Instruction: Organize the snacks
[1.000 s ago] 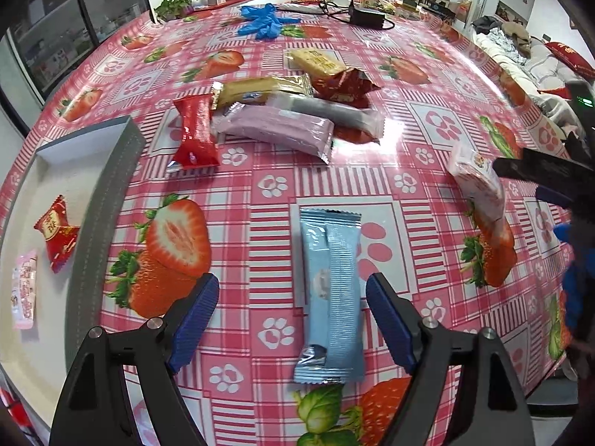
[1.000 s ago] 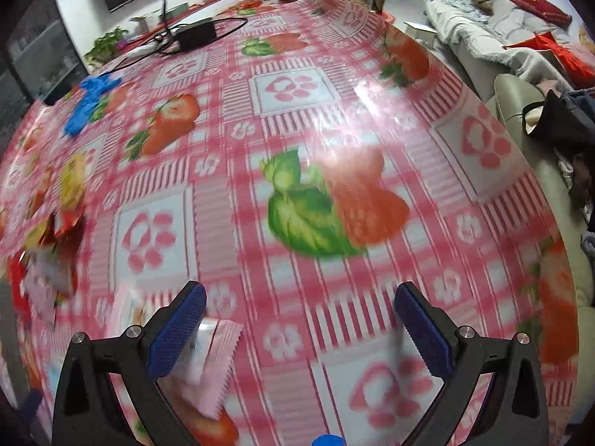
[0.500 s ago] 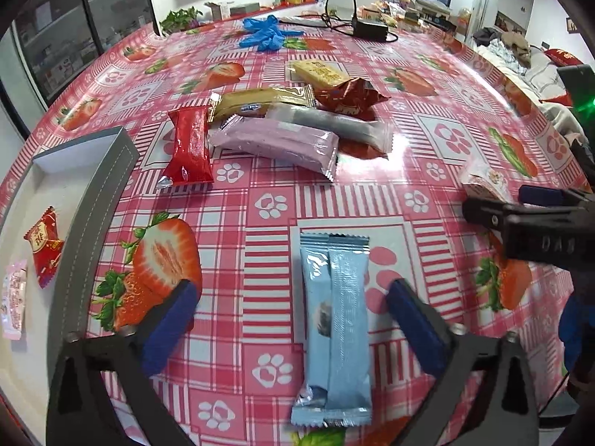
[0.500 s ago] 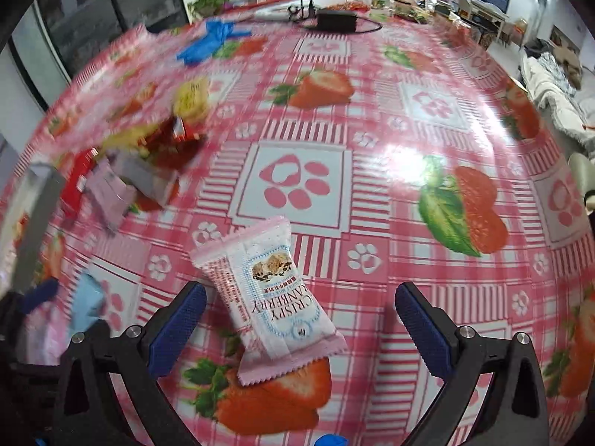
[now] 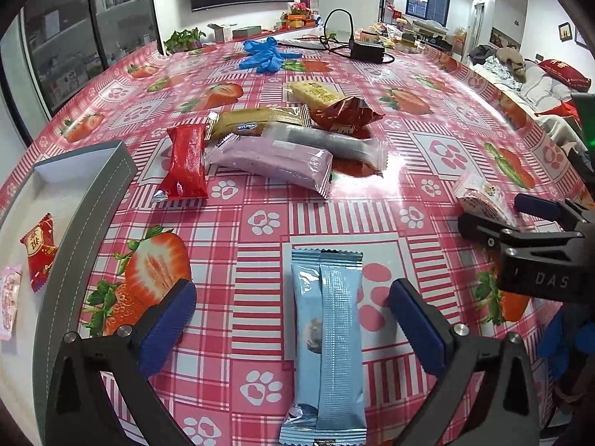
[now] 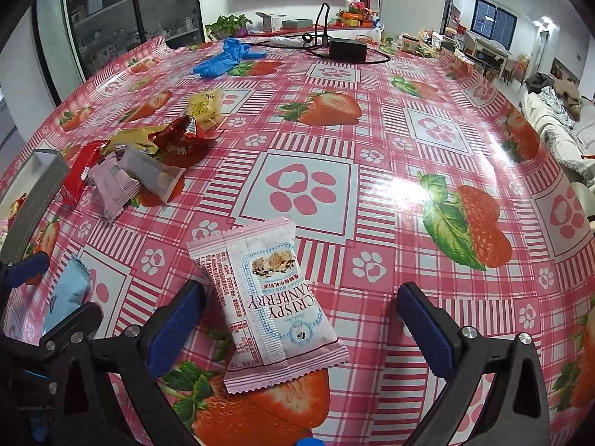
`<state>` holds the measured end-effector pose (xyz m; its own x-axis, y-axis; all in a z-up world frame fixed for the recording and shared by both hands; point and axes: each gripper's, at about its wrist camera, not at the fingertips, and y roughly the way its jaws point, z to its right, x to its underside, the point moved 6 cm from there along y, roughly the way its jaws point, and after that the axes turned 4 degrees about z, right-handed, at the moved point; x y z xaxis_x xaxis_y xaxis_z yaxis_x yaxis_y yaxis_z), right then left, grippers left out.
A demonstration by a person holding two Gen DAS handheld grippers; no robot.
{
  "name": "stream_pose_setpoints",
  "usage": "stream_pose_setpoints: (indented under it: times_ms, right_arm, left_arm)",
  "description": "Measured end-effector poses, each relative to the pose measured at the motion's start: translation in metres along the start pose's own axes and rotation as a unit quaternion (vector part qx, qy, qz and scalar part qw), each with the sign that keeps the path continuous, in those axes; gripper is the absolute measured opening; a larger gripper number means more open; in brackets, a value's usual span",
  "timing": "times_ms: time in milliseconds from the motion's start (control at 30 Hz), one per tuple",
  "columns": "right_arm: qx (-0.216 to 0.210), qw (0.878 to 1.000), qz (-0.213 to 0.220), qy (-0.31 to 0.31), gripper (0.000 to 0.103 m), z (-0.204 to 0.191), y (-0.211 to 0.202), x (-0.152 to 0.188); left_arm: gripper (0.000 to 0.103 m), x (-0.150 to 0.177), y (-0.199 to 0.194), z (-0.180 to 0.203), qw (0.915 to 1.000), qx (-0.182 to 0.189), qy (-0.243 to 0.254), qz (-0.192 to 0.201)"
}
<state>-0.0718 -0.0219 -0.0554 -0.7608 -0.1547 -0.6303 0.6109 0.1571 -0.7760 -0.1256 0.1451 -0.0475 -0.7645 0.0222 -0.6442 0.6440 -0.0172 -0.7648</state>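
My left gripper (image 5: pixel 292 325) is open, its jaws on either side of a light blue snack bar (image 5: pixel 327 342) lying flat on the strawberry tablecloth. My right gripper (image 6: pixel 299 329) is open around a pink cranberry crisp packet (image 6: pixel 267 301), also lying flat. The right gripper (image 5: pixel 520 223) shows at the right of the left wrist view, with the pink packet (image 5: pixel 479 195) at its tip. A pile of snacks lies further back: a red bar (image 5: pixel 186 161), a pink bar (image 5: pixel 271 161), a grey bar (image 5: pixel 327 141), a gold bar (image 5: pixel 260 119), a crumpled red bag (image 5: pixel 344 113), a yellow packet (image 5: pixel 314 91).
A grey-rimmed box (image 5: pixel 80 230) at the left holds a small red packet (image 5: pixel 39 251) and a pink packet (image 5: pixel 9 303). Blue gloves (image 5: pixel 264 55) and a black power adapter (image 5: pixel 368 52) with cable lie at the far side. A sofa (image 5: pixel 543 85) stands at the right.
Both grippers tilted up, so more of the room shows. The right gripper swung left and closed in on the pink packet, which now lies between its jaws. The left gripper stayed over the blue bar.
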Motion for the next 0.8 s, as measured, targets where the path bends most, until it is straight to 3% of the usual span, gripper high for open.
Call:
stream_pose_setpoints:
  times_ms: [800]
  right_arm:
    - [-0.001, 1.0, 0.0, 0.0, 0.103, 0.0007, -0.0018, 0.0016]
  left_arm:
    - [0.103, 0.0018, -0.0017, -0.0007, 1.0, -0.001, -0.001, 0.002]
